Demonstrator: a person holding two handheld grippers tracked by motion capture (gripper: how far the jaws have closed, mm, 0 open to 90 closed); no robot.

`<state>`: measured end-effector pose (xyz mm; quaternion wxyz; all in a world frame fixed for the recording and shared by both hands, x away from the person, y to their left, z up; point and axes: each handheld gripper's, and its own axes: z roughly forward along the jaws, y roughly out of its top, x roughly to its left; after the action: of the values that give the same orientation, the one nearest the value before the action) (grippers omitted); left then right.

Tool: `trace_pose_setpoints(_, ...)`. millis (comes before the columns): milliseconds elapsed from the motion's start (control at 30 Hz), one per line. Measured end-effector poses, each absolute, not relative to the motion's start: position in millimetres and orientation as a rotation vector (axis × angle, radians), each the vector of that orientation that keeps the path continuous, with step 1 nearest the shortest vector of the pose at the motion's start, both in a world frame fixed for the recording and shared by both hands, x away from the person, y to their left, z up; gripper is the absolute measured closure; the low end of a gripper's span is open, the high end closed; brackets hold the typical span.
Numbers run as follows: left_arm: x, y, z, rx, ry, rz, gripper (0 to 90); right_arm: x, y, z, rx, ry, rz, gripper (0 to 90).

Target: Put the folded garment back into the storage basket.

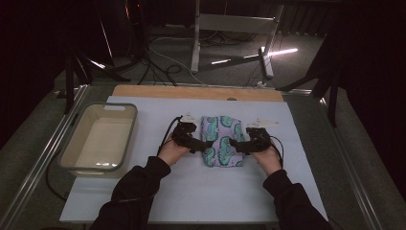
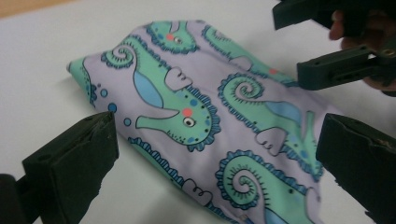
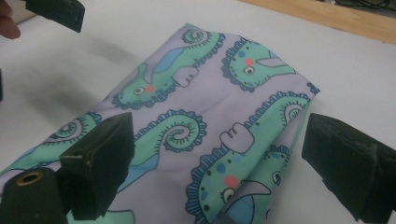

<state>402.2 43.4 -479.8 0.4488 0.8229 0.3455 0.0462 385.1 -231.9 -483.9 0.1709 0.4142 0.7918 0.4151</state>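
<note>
A folded lilac cloth (image 1: pixel 221 141) printed with green seahorses lies flat on the white mat (image 1: pixel 191 191). My left gripper (image 1: pixel 205 144) sits at its left edge, jaws wide open, the cloth (image 2: pixel 210 116) lying between and beyond them with nothing held. At the cloth's right edge my right gripper (image 1: pixel 236 144) is open too, its jaws spread over the fabric (image 3: pixel 215 126) without pinching it. The right gripper's jaws also appear at the top right of the left gripper view.
A grey plastic bin (image 1: pixel 76 143) stands empty on the left of the mat. A wooden board edge (image 1: pixel 196 92) runs along the back. Beyond it are table legs and cables on the floor. A metal rail (image 1: pixel 38 163) borders the table's left side.
</note>
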Motion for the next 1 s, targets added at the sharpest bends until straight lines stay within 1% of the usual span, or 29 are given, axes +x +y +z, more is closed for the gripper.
trace_pose_setpoints(200, 410, 42, -491, 2.062, 0.941, 0.108, 0.0, 391, -233, -492, 1.194, 2.29, 1.173, 11.2)
trace_pose_setpoints(267, 413, 42, -494, 2.054, 0.976, 0.055, 0.0, 393, -232, -494, 1.215, 2.303, 1.171, 12.2)
trace_pose_setpoints(400, 417, 38, -499, 2.054, 1.014, 0.018, 0.0, 395, -229, -497, 1.245, 2.287, 1.159, 12.2)
trace_pose_setpoints(600, 422, 32, -501, 2.072, 1.019, -0.026, 0.0, 401, -229, -502, 1.323, 2.266, 1.164, 10.6)
trace_pose_setpoints(667, 424, 30, -503, 2.091, 1.038, -0.011, 0.0, 403, -229, -503, 1.338, 2.264, 1.147, 10.6)
trace_pose_setpoints(700, 424, 29, -503, 2.104, 1.04, 0.005, 0.9, 404, -230, -505, 1.345, 2.266, 1.154, 10.6)
trace_pose_setpoints(800, 427, 29, -506, 2.097, 1.061, -0.026, 2.4, 406, -231, -509, 1.364, 2.279, 1.145, 10.6)
trace_pose_setpoints(867, 428, 27, -508, 2.106, 1.069, -0.022, 2.7, 407, -231, -511, 1.362, 2.286, 1.138, 10.6)
trace_pose_setpoints(1000, 430, 30, -511, 2.088, 1.098, -0.047, 8.0, 410, -234, -517, 1.39, 2.3, 1.116, 11.0)
